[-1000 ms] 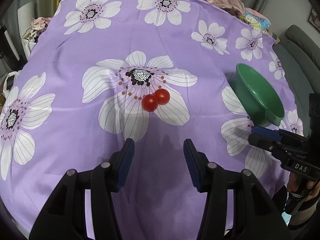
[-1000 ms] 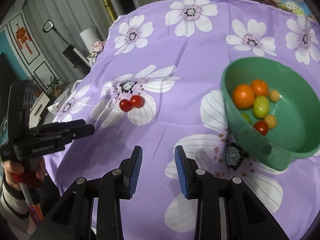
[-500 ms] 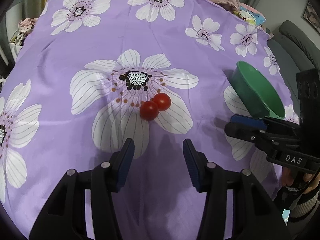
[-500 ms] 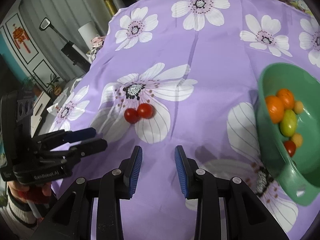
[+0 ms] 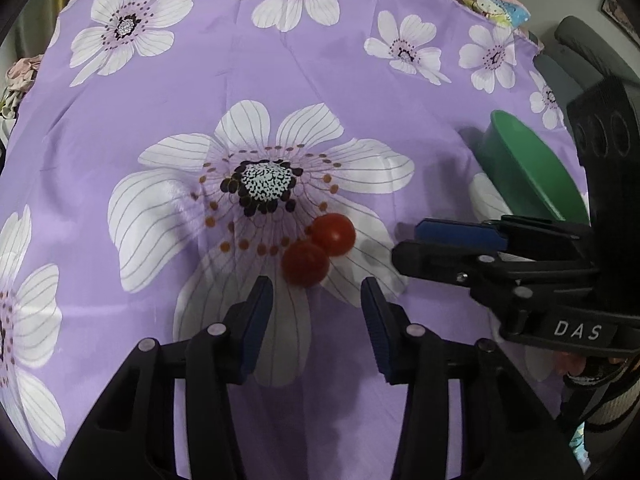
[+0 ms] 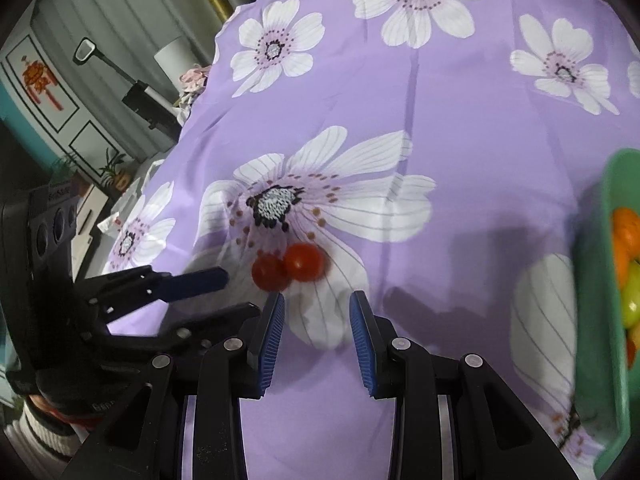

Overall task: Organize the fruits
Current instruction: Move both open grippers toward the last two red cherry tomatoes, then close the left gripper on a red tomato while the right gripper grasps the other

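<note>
Left wrist view
Left gripper [image 5: 316, 300]: jaws apart with nothing between them; they have just been closing. Blue pads enter from 6 o'clock.
Near tomato [image 5: 305, 263]: red, lying on the purple flowered cloth [image 5: 360, 92] just ahead of the gap between the jaws, slightly toward the left pad; not touched by either pad.
Far tomato [image 5: 334, 234]: touching the near tomato at its 1 o'clock, on a white petal of the large printed flower.
Right gripper [image 5: 408, 242]: comes in from 3 o'clock, seen side-on, its tips just beside the far tomato at that fruit's 3 o'clock, apart from it. From here the gap between its jaws cannot be judged.
Green bowl [image 5: 520, 168]: at 2 o'clock, well apart from the tomatoes, tilted in this view, contents hidden.

Right wrist view
Right gripper [image 6: 317, 304]: jaws set at a narrow gap, empty, no fruit between the pads.
Far tomato [image 6: 303, 262]: just ahead of the gap, at 12 o'clock from the left pad.
Near tomato [image 6: 269, 272]: touching it on its 9 o'clock side.
Left gripper [image 6: 236, 292]: reaches in from 9 o'clock, its upper blue pad tip just beside the near tomato, not in contact.
Green bowl [image 6: 596, 280]: at 3 o'clock, holding orange, yellow-green and red fruits [image 6: 630, 264].
Person: a hand with a striped cuff [image 6: 44, 424] at 8 o'clock holds the left gripper.
</note>
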